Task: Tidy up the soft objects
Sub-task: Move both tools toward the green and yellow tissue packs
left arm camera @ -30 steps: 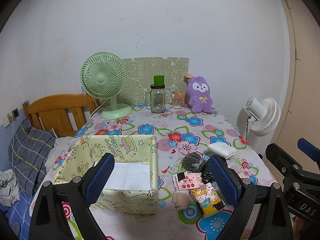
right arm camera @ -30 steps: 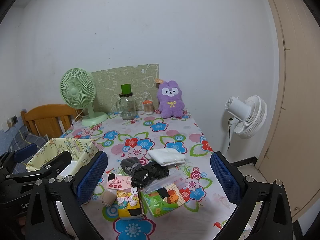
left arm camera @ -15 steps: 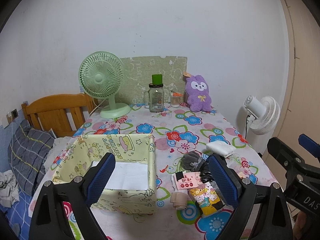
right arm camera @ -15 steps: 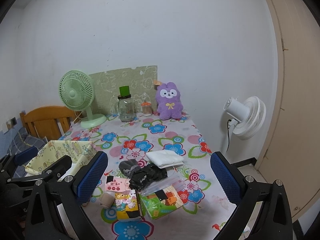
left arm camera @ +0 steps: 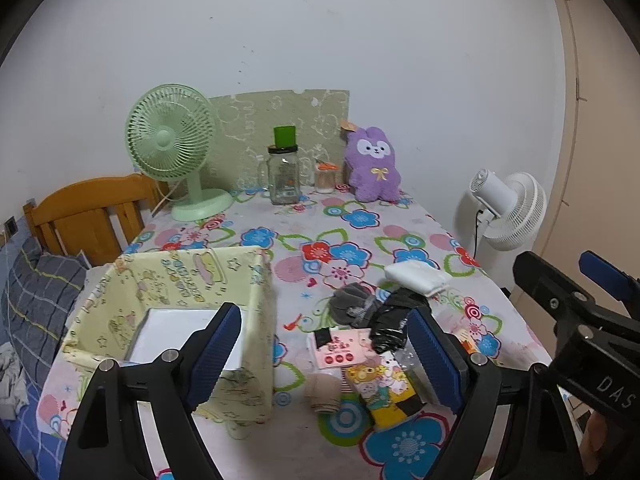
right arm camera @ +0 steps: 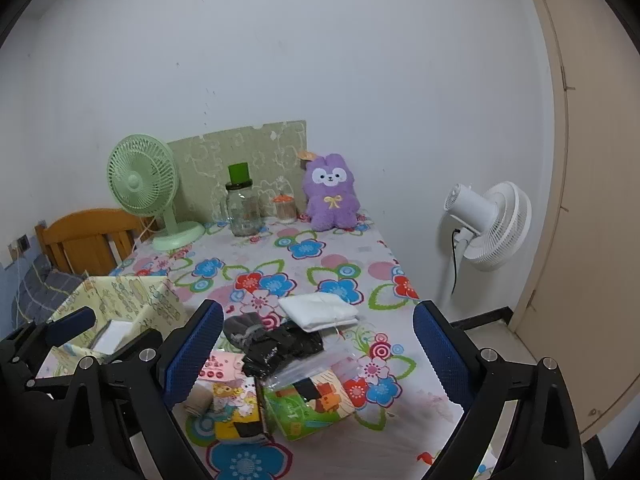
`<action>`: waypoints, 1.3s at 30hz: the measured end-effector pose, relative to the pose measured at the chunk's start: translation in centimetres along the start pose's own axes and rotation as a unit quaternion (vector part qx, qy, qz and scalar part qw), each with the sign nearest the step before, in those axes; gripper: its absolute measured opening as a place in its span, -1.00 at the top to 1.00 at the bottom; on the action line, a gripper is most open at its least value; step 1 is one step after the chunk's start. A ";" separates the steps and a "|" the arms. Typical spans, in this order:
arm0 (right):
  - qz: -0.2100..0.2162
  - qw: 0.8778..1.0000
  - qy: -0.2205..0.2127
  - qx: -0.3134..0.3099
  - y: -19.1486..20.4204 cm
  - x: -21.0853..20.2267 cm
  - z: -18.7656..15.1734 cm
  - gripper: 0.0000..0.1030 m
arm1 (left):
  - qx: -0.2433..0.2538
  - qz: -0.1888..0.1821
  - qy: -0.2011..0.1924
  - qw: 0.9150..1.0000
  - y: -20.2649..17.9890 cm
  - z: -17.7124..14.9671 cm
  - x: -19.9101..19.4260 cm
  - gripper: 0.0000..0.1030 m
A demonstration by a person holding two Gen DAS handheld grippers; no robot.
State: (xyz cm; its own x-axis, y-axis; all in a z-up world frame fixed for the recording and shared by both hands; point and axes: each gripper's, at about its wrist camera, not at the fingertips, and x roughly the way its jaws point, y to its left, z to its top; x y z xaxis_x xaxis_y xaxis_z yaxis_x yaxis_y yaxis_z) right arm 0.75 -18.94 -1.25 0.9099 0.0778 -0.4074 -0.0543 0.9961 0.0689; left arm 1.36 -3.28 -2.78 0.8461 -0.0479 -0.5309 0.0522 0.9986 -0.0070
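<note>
**Both grippers hung open above the pile of soft things**

The left gripper [left arm camera: 324,354] was spread wide and held nothing; the right gripper [right arm camera: 318,354] was likewise agape and empty. Ahead of and between the right gripper's fingers lay the soft pile on the floral tablecloth [right arm camera: 320,256]: a folded white cloth [right arm camera: 318,310] farthest off, its long axis running left to right, slightly slanted; nearer, touching it, a crumpled black cloth [right arm camera: 284,346], and just left of that a grey sock [right arm camera: 242,326]. Nearer still sat a beige roll [right arm camera: 199,398], a cartoon-printed packet [right arm camera: 236,410] and a green packet [right arm camera: 308,404] under clear plastic.

Ahead of the left gripper's left finger stood the yellow fabric box [left arm camera: 180,280], open-topped, holding only a white sheet [left arm camera: 176,332] on its floor. Far ahead, by the wall, the purple plush rabbit [left arm camera: 374,166] sat upright, facing the grippers.
</note>
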 end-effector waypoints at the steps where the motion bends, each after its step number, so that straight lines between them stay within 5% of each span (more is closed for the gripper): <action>1: 0.000 1.000 0.000 -0.001 -0.1 0.1 -0.1 -0.88 | 0.002 -0.003 0.000 1.000 -0.3 -0.1 0.1 -0.69; 23: 0.034 0.997 0.067 -0.006 -1.6 4.8 -5.0 -0.84 | 0.082 -0.052 0.046 0.994 -4.5 -4.5 4.5 -0.69; 39: 0.055 0.992 0.118 -0.001 -1.6 8.6 -7.4 -0.84 | 0.059 -0.047 0.103 0.992 -3.9 -6.0 8.1 -0.55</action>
State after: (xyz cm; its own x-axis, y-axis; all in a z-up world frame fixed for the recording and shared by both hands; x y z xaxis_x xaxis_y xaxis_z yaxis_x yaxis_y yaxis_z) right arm 5.66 -19.60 -11.57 0.7773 0.1931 -0.5988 -0.1494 0.9812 0.1225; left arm 4.77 -7.40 -12.16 0.7094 -0.1232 -0.6939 0.1982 0.9797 0.0287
